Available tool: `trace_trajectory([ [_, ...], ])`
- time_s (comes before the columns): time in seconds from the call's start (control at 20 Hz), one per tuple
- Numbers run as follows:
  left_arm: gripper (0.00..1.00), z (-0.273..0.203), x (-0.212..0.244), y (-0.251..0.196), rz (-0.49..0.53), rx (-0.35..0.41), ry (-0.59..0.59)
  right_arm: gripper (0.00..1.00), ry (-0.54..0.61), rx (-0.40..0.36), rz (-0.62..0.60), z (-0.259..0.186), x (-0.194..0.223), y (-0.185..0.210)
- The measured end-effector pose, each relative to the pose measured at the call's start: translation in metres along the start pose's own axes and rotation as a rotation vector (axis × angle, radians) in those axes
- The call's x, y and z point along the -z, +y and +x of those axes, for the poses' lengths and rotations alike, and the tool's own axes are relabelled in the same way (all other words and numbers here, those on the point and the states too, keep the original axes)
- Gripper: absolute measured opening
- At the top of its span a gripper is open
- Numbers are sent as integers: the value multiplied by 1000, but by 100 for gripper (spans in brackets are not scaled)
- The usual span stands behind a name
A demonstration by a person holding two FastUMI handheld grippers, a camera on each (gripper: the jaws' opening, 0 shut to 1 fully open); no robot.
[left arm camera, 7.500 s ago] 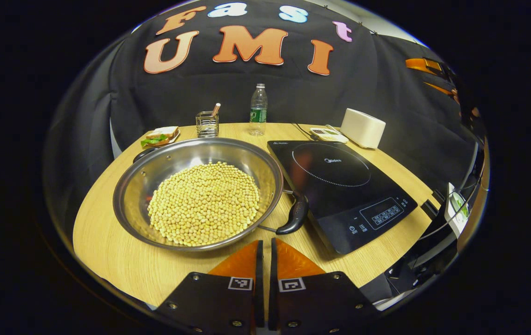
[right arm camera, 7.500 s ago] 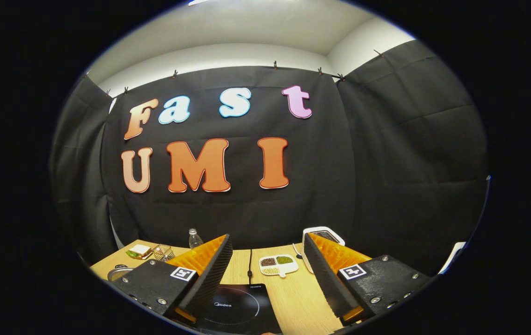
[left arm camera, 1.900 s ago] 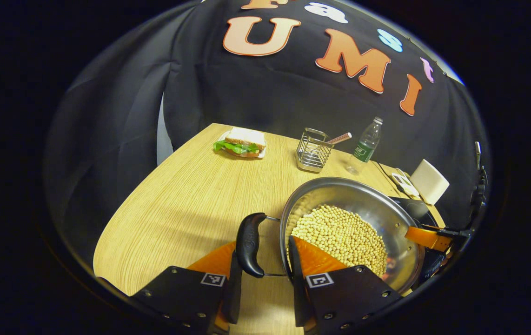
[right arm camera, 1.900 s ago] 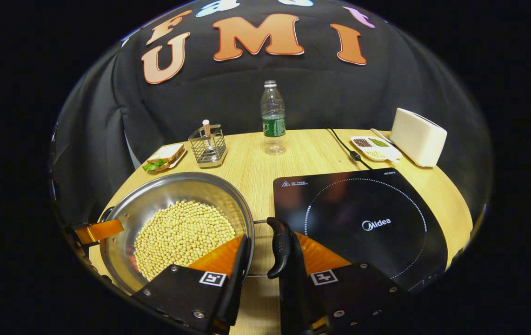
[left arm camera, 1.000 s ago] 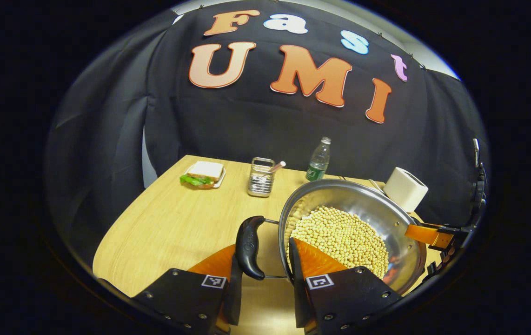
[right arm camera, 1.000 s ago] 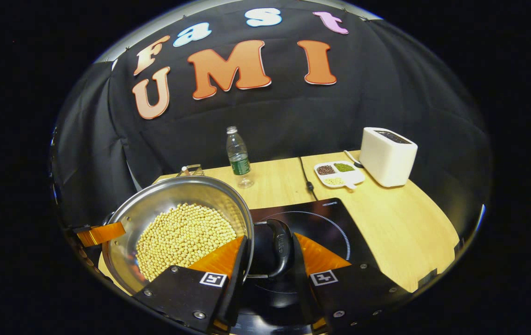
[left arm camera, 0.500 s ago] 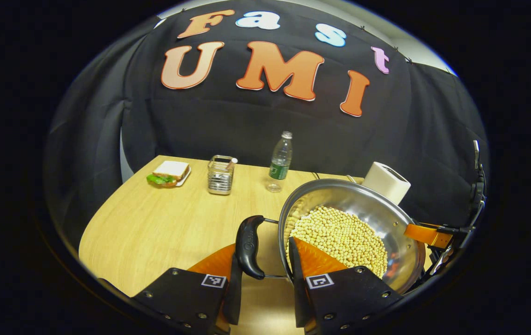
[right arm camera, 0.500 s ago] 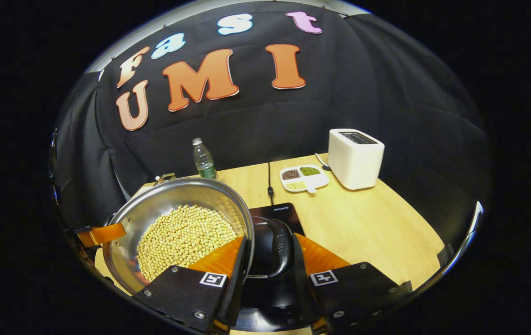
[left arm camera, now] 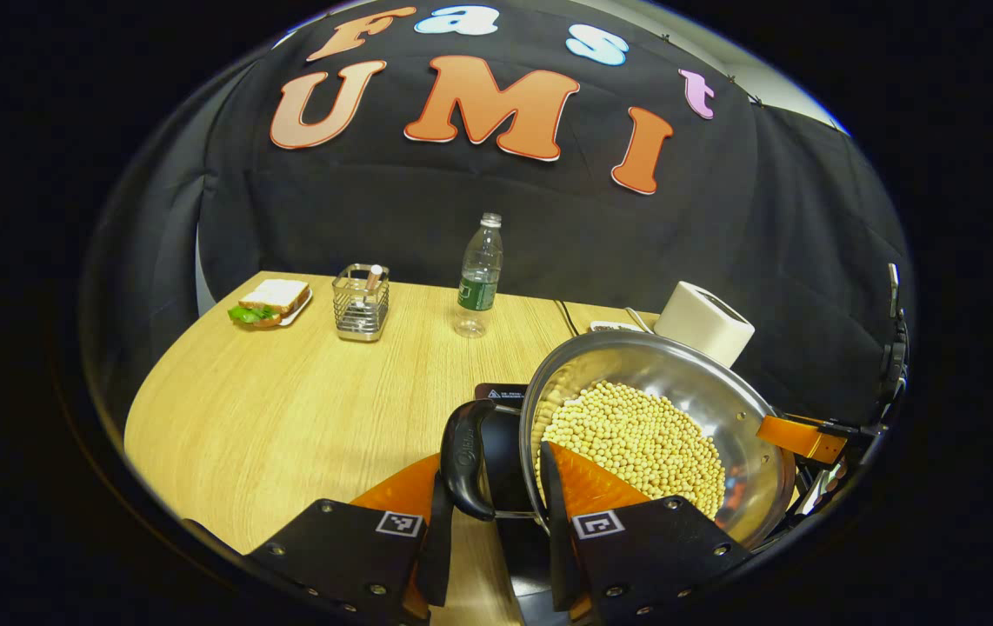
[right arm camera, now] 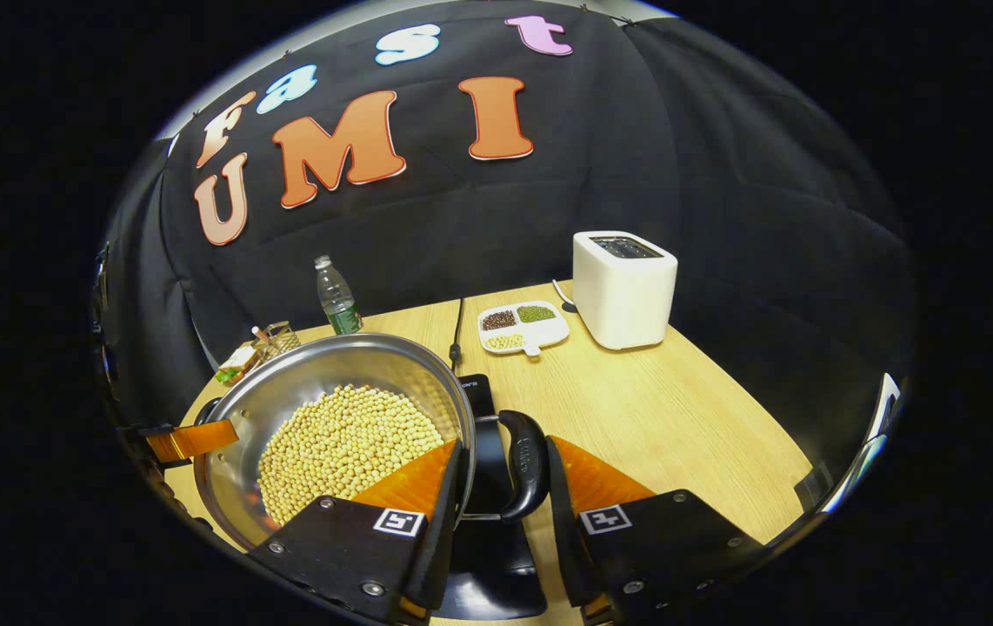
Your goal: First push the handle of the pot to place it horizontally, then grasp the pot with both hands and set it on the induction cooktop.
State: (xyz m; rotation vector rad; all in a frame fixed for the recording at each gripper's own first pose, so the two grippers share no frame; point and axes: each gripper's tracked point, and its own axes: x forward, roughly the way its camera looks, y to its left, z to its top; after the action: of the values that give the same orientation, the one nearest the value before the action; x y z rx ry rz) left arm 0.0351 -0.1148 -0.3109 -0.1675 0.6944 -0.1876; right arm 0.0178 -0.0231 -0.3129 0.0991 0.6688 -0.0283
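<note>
Since half a second ago the pot has been carried farther over the induction cooktop, whose black corner now shows beyond the pot's near handle at the lower centre of the left gripper view. Left tongs are clamped across that side of the pot, one finger outside the black handle, the other inside the rim on the soybeans. In the right gripper view the right tongs grip the opposite side the same way, around the other handle at lower centre, with the cooktop dark beneath. Farther up the table stand a white toaster, a divided dish and a bottle. At centre left of the left gripper view are a sandwich and a wire holder.
</note>
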Motion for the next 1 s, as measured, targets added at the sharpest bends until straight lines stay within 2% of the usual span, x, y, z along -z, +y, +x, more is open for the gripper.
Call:
trace_trajectory([
  [0.65, 47, 18, 17, 7, -14, -12, 38, 51, 54, -4, 6, 18, 16, 3],
  [0.75, 51, 16, 18, 8, -15, -10, 37, 54, 51, -14, 8, 17, 16, 2],
  [0.9, 59, 5, 3, 11, 32, -30, -28, 65, -13, 15, -9, 8, -4, -7],
  [0.95, 60, 0, -6, 13, 52, -38, -61, 72, -39, 18, -14, 1, -14, -10],
  [1.0, 60, -7, -14, 15, 54, -47, -92, 88, -64, 19, -14, -7, -24, -10],
])
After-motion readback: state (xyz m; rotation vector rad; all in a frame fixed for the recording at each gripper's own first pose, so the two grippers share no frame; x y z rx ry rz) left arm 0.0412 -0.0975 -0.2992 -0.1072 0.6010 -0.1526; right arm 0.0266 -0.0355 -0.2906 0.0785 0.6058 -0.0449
